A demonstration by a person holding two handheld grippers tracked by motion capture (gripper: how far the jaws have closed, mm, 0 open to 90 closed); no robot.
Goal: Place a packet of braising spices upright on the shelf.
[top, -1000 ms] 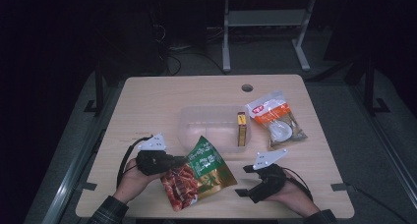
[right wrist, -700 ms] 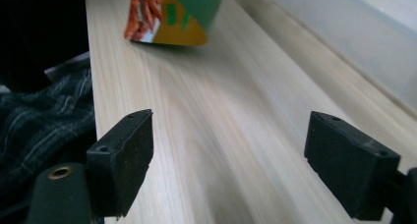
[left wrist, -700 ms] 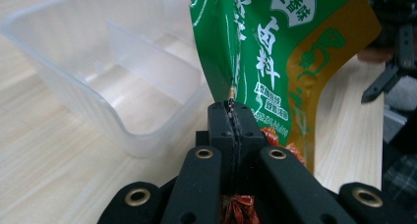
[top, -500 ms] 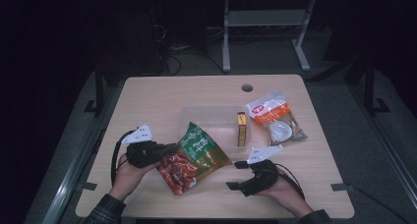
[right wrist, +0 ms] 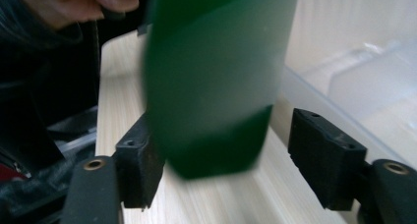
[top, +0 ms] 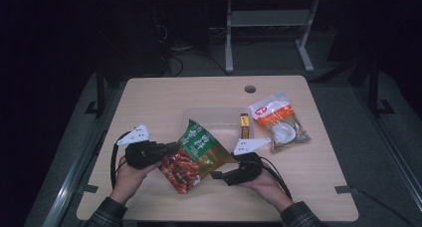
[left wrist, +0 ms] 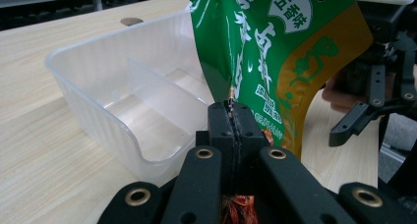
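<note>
Left tongs (top: 171, 147) gripping green snack bag (top: 195, 155), clear tray (top: 219, 115) behind

Near the centre of the worktop (top: 149, 102): a divided tray (top: 215, 118). Touching its 3 o'clock wall: a small box (top: 244, 126). Farther toward 3 o'clock, just beside the box: a sealed pouch (top: 278, 126). At 6 o'clock of the tray, overlapping its near rim: a snack bag (top: 195, 155), tilted. At 9 o'clock of the bag: the left gripper (top: 169, 148), clamped on its edge. At 3 o'clock of the bag: the right gripper (top: 219, 175), fingers (right wrist: 327, 157) apart on either side of the bag's corner.
</note>
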